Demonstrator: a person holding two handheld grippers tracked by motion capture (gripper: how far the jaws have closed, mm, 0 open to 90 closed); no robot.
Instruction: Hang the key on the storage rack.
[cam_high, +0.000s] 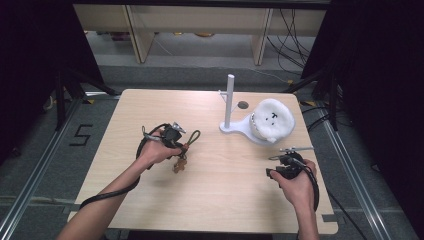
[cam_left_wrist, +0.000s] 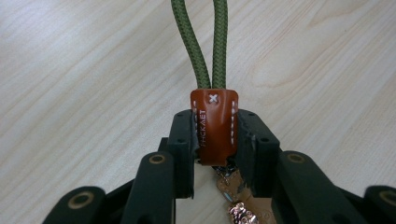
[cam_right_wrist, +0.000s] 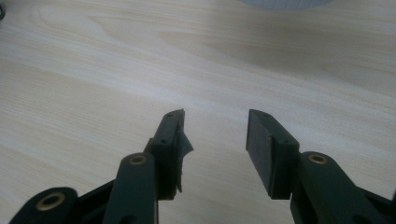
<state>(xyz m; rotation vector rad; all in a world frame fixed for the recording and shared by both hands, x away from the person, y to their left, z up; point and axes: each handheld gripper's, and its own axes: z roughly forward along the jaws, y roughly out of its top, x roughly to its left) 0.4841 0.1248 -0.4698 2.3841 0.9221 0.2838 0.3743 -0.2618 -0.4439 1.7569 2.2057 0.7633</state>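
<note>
A keychain with a green cord loop (cam_left_wrist: 205, 42) and a brown leather tab (cam_left_wrist: 214, 126) is pinched in my left gripper (cam_left_wrist: 215, 135), whose jaws are shut on the tab. Small metal charms (cam_left_wrist: 240, 212) hang below the tab. In the high view the left gripper (cam_high: 181, 145) holds the keychain (cam_high: 186, 148) just above the table's left middle, with the charms (cam_high: 178, 165) dangling. My right gripper (cam_high: 291, 153) is near the front right, open with nothing between its fingers (cam_right_wrist: 170, 140). A white stand with an upright post (cam_high: 229, 102) is at the back right.
A white fluffy plush (cam_high: 272, 120) with a small face rests on the stand's base (cam_high: 239, 127). A round hole (cam_high: 243, 105) is in the tabletop behind the stand. Light wooden table (cam_high: 215, 200); shelving and cables lie beyond its far edge.
</note>
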